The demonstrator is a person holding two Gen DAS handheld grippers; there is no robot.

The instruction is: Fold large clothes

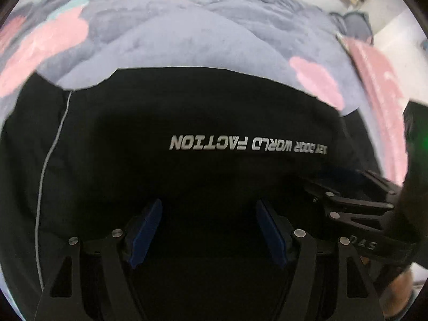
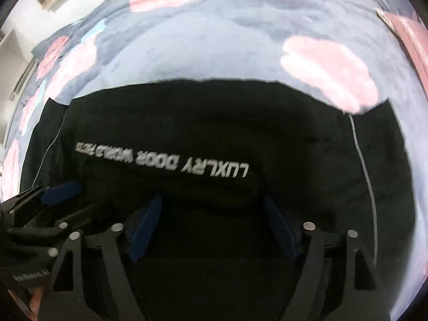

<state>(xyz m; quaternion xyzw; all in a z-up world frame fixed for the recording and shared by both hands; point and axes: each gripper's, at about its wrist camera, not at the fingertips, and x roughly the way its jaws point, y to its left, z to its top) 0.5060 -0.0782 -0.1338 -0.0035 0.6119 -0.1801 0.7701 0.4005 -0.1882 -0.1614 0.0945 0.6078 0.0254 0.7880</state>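
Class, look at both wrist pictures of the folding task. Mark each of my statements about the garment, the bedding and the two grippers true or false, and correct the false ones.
1. The garment is white. False: it is black, with pale lettering across it.
2. It lies on a bedspread of grey-blue with pink patches. True.
3. The left gripper is clamped on a sleeve. False: its jaws stand apart over the cloth, gripping nothing.
4. The right gripper is also open, above the dark cloth. True.
5. The lettering reads upside down in both views. True.

Soft daylight, heavy fisheye warping, motion blur, dark vignetted corners.
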